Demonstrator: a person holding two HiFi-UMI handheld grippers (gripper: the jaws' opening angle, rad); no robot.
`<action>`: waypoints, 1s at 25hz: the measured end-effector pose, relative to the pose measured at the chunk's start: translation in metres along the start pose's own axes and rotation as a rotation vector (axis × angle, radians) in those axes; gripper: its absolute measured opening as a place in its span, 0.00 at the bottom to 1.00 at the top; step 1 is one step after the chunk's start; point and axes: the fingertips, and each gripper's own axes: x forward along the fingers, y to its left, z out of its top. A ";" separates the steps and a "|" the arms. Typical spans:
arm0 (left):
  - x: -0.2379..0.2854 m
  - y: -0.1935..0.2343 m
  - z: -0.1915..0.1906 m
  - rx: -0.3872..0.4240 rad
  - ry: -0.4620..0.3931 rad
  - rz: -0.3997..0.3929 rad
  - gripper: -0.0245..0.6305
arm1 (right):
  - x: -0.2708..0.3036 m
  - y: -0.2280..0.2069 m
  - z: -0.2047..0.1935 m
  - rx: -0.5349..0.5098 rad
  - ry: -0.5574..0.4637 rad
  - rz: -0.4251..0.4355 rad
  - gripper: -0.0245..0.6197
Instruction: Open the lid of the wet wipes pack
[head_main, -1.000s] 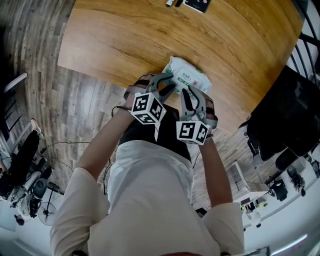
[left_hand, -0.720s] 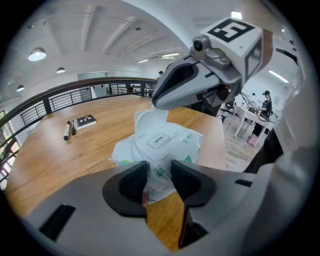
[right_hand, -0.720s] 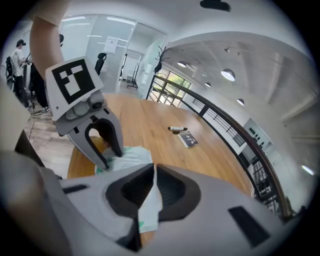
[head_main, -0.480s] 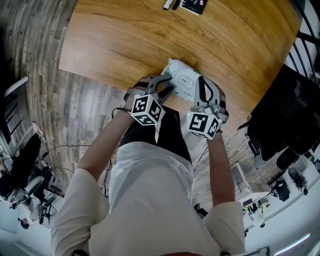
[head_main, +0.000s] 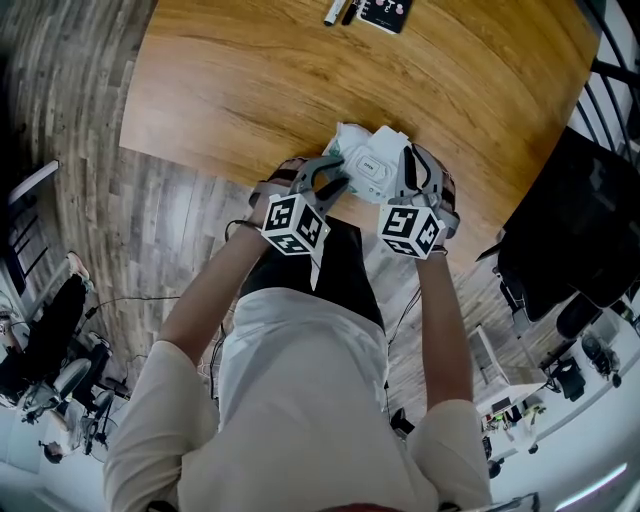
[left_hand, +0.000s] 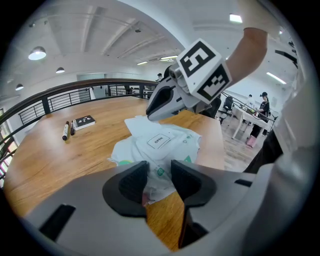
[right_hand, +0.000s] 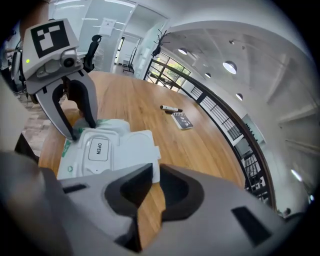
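The wet wipes pack (left_hand: 160, 145) lies on the tabletop (head_main: 300, 70), close to the edge by the person. Its white lid (right_hand: 132, 150) looks flipped up and over to one side, so I think the job is nearly done. The right tool (right_hand: 156, 182) is pinching the lid's edge, and the left tool (left_hand: 159, 180) is squeezing the pack's near end to hold it down.
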 end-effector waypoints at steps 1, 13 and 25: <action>0.000 0.000 0.000 0.001 -0.002 -0.001 0.26 | 0.002 0.001 -0.001 -0.002 0.008 0.004 0.09; -0.018 -0.001 0.008 -0.003 0.021 -0.040 0.28 | -0.026 0.001 0.011 0.020 0.022 0.026 0.09; -0.080 -0.022 0.052 -0.005 -0.034 0.005 0.23 | -0.111 -0.005 0.038 0.124 -0.074 0.031 0.09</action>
